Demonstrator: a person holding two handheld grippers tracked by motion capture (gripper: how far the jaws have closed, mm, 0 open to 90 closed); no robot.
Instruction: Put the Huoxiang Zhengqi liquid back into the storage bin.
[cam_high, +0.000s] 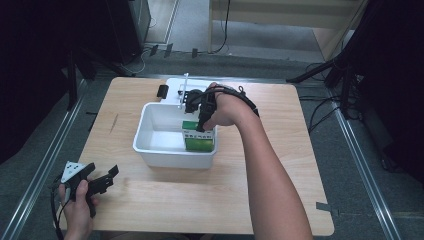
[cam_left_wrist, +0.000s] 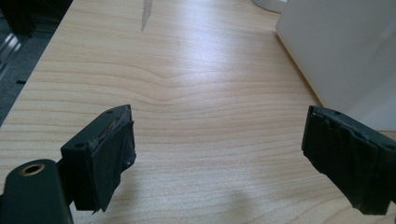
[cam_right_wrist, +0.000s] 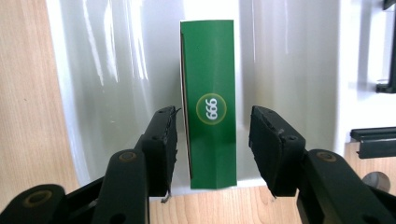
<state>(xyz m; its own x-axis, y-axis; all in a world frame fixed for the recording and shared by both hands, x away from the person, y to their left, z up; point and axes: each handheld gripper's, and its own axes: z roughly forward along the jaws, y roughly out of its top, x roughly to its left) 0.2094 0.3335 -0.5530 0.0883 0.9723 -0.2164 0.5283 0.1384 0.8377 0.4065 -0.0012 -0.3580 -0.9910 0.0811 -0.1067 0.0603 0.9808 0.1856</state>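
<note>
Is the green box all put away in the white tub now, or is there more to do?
Looks done: the green box stands inside the white tub, near its right wall. In hand: the right gripper is just above it, jaws apart with gaps either side, not pinching. Left: probably just pulling that hand away. The left gripper waits open over the table.

The green box (cam_right_wrist: 208, 130) bears the one readable mark: the number 999 in white, set inside a gold-ringed circle on its narrow face, seen in the right gripper view turned upside down so that it looks like 666. In the high view the print on the box is too small to read
</note>
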